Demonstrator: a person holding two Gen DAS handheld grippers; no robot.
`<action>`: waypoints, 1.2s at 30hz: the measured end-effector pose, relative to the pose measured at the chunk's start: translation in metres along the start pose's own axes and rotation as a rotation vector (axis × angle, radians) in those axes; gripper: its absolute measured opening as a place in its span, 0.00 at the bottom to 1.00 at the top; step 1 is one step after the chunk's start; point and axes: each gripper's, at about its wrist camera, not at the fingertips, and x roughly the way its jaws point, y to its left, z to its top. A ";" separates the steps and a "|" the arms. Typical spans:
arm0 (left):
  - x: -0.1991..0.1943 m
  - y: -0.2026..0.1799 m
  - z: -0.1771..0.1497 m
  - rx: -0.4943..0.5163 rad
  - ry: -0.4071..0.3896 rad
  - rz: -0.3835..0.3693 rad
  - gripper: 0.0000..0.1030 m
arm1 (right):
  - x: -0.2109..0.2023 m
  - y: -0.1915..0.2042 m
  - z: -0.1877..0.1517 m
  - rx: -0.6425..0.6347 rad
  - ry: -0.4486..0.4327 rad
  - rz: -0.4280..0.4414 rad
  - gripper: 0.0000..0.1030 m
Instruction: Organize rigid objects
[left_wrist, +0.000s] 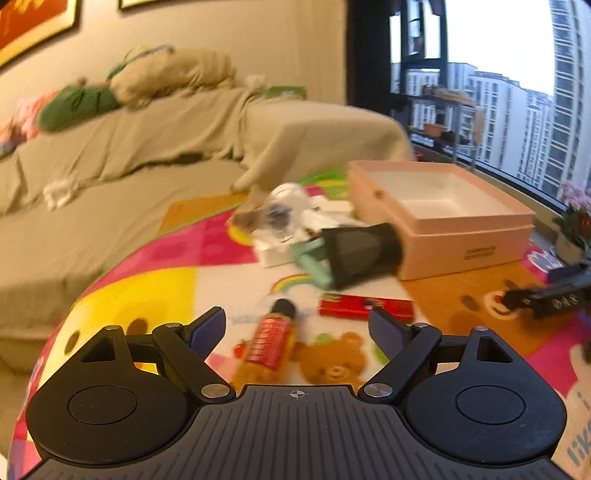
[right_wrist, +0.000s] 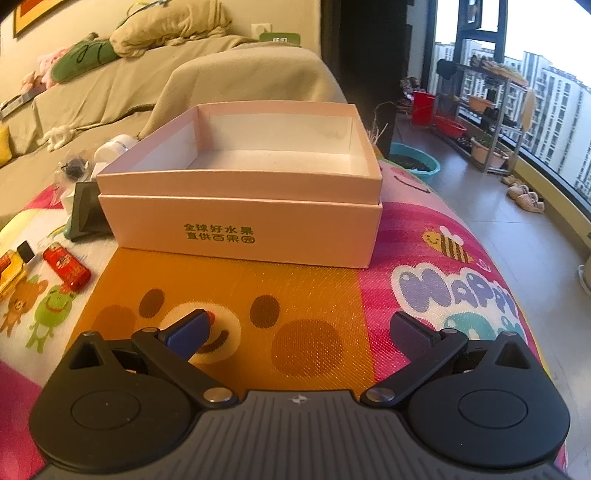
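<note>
My left gripper is open and empty above the colourful play mat. Just ahead of it lies a small bottle with a red label and black cap, and a flat red box beyond it. Farther on lie a black cone-shaped object, a mint-green item and a clear plastic item on white pieces. An open, empty pink box stands to the right. My right gripper is open and empty, facing the pink box. The red box and bottle show at its left.
The mat covers a low surface with a drop at the right. A beige-covered sofa with cushions runs behind. A window, shelf rack and basins stand on the floor at right. The right gripper's body shows at the left wrist view's edge.
</note>
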 end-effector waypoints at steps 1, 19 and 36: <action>0.003 0.005 0.000 -0.014 0.019 -0.010 0.83 | -0.001 -0.001 0.000 -0.007 0.005 0.007 1.00; 0.008 0.031 -0.029 -0.177 0.033 -0.087 0.31 | -0.015 0.055 0.006 -0.168 -0.015 0.149 0.98; 0.005 0.057 -0.037 -0.331 0.005 -0.069 0.31 | -0.007 0.125 0.017 -0.254 -0.130 0.054 0.86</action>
